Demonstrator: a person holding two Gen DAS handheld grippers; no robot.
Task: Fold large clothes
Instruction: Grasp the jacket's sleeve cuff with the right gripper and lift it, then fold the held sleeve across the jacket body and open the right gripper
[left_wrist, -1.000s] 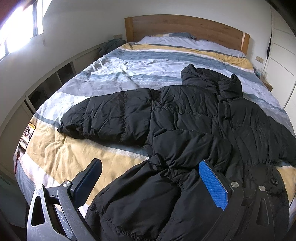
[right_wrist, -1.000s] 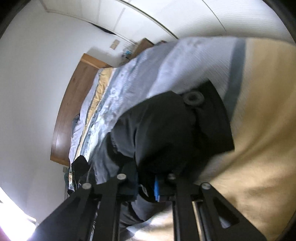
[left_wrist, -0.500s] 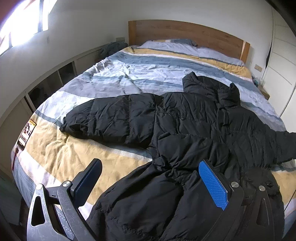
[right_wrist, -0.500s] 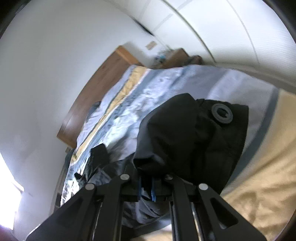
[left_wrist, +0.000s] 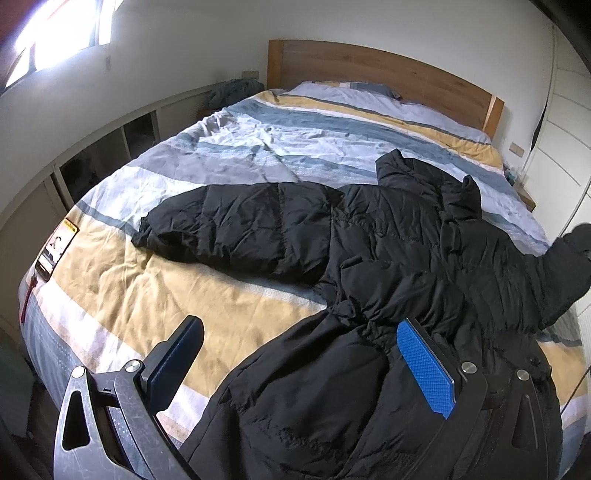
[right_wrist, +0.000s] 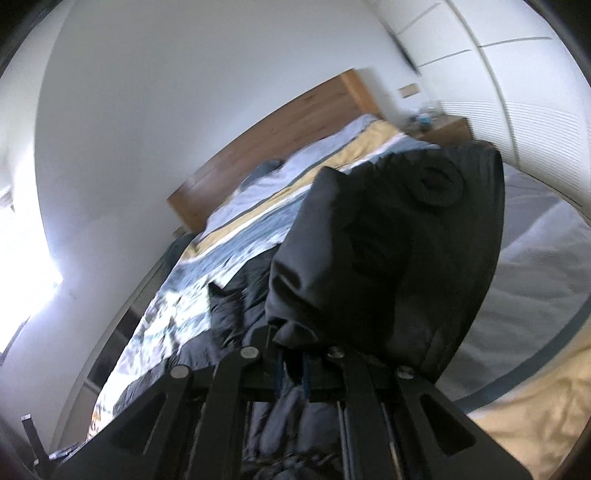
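Black puffer jacket (left_wrist: 388, 258) lies spread front-up across the foot half of the bed, on the striped duvet (left_wrist: 258, 147) of yellow, grey and white bands. One sleeve (left_wrist: 240, 229) stretches flat toward the window side; the collar (left_wrist: 428, 181) points at the wooden headboard (left_wrist: 369, 66). The opposite sleeve (left_wrist: 569, 266) is raised off the bedding at the frame's right edge.

Left gripper (left_wrist: 299, 362): fingers wide apart, nothing between them. Its blue-padded finger (left_wrist: 424, 369) sits over the jacket's lower body; the other finger sits over bare duvet; contact with the fabric cannot be told.

Right gripper (right_wrist: 306, 354): fingers together, clamped on the cuff (right_wrist: 388, 251) of that raised sleeve; the cuff end stands up above the fingers and carries a round black patch. View blurred.

A small card (left_wrist: 55, 251) rests at the window-side edge of the bed, a bedside table (right_wrist: 439, 127) next to the headboard
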